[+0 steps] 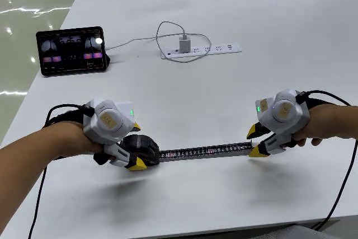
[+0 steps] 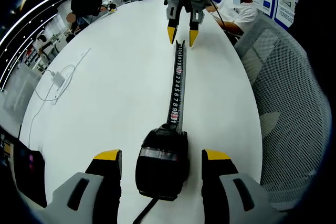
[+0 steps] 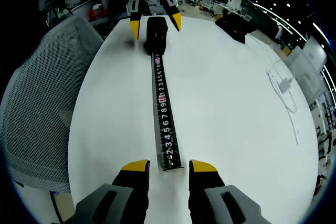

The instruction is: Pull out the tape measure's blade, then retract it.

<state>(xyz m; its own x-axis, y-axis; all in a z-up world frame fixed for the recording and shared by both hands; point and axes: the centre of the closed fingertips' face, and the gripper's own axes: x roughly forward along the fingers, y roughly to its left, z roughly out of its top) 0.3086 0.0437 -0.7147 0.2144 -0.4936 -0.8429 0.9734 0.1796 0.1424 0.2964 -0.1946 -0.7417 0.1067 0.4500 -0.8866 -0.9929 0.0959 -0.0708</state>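
On the worktop, left tongs stood wide astride the hard case, right tongs narrowly parted beside the thin, probably springy blade, whose tip seemed the likeliest hold.

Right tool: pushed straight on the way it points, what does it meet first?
The blade: its end lies between the right tool's open jaws, apparently untouched. Beyond it come the case and the left tool.
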